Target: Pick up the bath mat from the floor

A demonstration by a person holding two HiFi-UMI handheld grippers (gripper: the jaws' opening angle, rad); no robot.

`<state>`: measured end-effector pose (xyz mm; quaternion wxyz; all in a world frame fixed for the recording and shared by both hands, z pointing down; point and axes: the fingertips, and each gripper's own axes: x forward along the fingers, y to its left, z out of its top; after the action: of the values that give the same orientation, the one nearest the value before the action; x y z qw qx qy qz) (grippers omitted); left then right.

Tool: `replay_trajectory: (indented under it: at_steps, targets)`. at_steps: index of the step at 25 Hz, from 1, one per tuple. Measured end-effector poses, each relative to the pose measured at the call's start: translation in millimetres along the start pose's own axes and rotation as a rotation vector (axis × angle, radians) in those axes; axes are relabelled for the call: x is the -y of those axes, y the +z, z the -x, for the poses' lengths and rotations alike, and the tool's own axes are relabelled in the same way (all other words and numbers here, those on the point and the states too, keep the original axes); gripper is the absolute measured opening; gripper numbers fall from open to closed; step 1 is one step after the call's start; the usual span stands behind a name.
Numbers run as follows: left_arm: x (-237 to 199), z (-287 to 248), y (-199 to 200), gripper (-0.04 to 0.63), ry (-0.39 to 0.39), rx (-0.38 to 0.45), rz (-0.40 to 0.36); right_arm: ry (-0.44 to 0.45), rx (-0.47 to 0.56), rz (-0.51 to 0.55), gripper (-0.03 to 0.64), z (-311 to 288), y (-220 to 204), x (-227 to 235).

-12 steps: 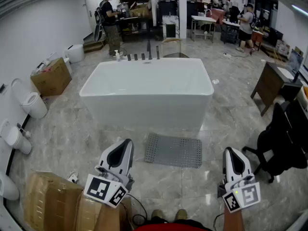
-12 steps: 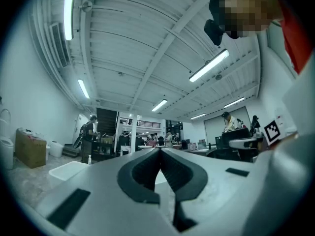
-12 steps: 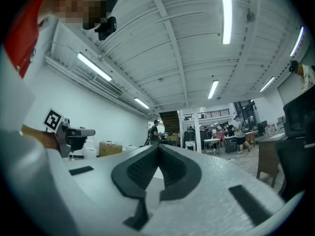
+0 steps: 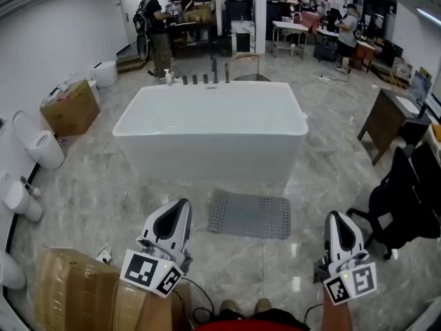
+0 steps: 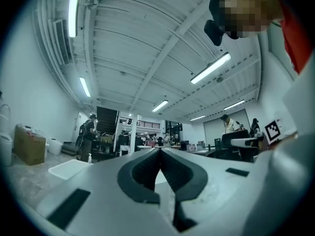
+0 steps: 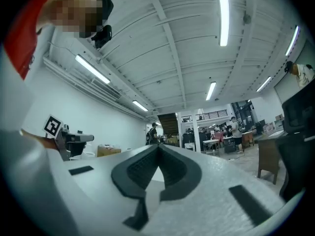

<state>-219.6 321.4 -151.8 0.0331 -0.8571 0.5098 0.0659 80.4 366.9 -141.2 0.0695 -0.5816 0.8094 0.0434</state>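
Observation:
A grey perforated bath mat [image 4: 249, 214] lies flat on the marble floor, right in front of the white bathtub [image 4: 210, 126]. My left gripper [image 4: 183, 204] is held up at the lower left, short of the mat's left end, with its jaws shut and nothing in them. My right gripper [image 4: 337, 217] is at the lower right, to the right of the mat, also shut and empty. In the left gripper view the left gripper [image 5: 160, 150] points up toward the room and ceiling, and in the right gripper view the right gripper [image 6: 158, 147] does the same; the mat does not show in either.
Cardboard boxes [image 4: 76, 292] stand at the lower left, toilets [image 4: 41, 147] line the left wall. A black office chair [image 4: 403, 198] is at the right, a dark cabinet [image 4: 386, 123] behind it. People [image 4: 157, 29] stand at the far tables.
The right gripper has shifted slightly right and down in the head view. The left gripper and the mat have not moved.

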Motion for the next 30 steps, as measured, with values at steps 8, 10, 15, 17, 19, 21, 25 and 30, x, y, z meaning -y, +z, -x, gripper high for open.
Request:
replay_trajectory:
  at_steps: [8,10,15,17,19,21,25,30]
  targets:
    - [-17.3,-1.6,-6.0,0.011,-0.011,0.012,0.018,-0.020,-0.026,0.023,0.003,-4.5,-6.1,-6.8]
    - [-23.9,-4.8,-7.3,0.011,-0.011,0.009,0.017,-0.022,-0.029,0.025,0.003,-11.1,-7.7,-6.9]
    - [-42.3,-21.9,-12.3,0.011,0.003,0.001,0.016,-0.024,-0.025,0.022,0.003,-33.4,-16.8,2.3]
    - [-47.3,-33.4,-15.2,0.011,0.012,-0.003,0.009,-0.026,-0.023,0.021,0.003,-44.6,-22.8,11.7]
    - [-50.6,-48.3,-19.6,0.011,0.022,-0.008,0.003,-0.025,-0.023,0.026,0.003,-57.3,-28.9,23.9]
    - [-52.9,-66.9,-26.7,0.011,0.032,-0.018,0.004,-0.023,-0.026,0.035,0.003,-71.0,-35.1,38.3]
    - [-56.0,-114.6,-46.6,0.011,0.051,-0.046,-0.009,-0.020,-0.039,0.049,0.003,-102.6,-51.8,74.0]
    - [-62.7,-174.0,-73.2,0.011,0.095,-0.076,-0.016,-0.016,-0.079,0.021,0.003,-146.1,-85.5,123.7]
